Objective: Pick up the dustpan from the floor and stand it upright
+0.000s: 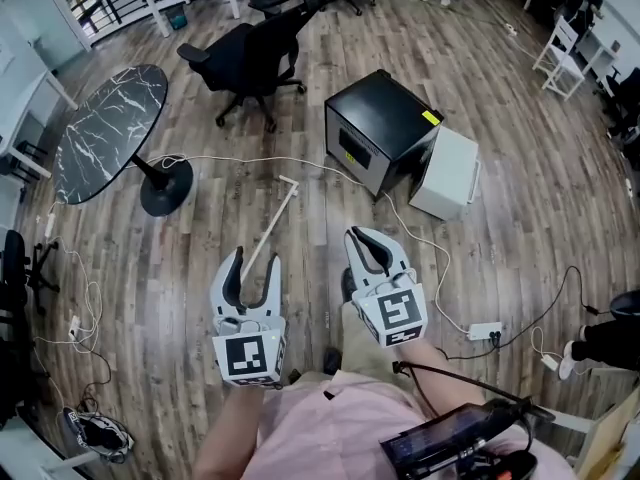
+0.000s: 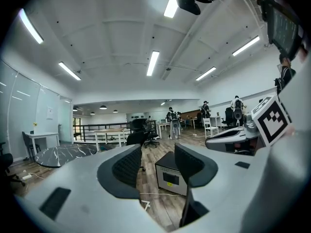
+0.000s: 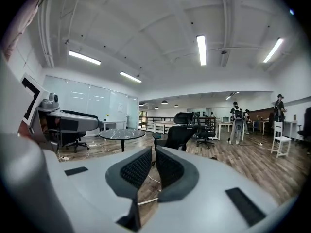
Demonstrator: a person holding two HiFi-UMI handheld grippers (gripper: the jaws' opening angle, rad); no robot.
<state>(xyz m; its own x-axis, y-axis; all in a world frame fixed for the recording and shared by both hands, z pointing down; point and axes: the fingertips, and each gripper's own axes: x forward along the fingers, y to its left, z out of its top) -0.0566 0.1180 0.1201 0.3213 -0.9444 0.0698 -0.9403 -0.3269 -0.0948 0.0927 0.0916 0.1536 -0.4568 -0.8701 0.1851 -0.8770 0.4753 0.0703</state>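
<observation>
Looking steeply down at a wood-plank office floor, I saw a round black marble table [image 1: 105, 133] at far left and a black office chair [image 1: 250, 58] farther off. My left gripper [image 1: 253, 265] hung near me, pointing level, its jaws standing wide apart with nothing between them. The dustpan [image 1: 272, 223] lay flat on the floor. I could make out only its long white handle, which ran away from me and slightly right, its near end passing behind the left gripper. A white cable [image 1: 240, 159] crossed the floor just beyond its far tip. My right gripper [image 1: 362, 236] sat just right of the handle, jaws drawn together and empty. Farther right stood a black cabinet [image 1: 380, 128] with a white box [image 1: 447, 173] touching its right side, and a white power strip [image 1: 484, 331] lay near right.
</observation>
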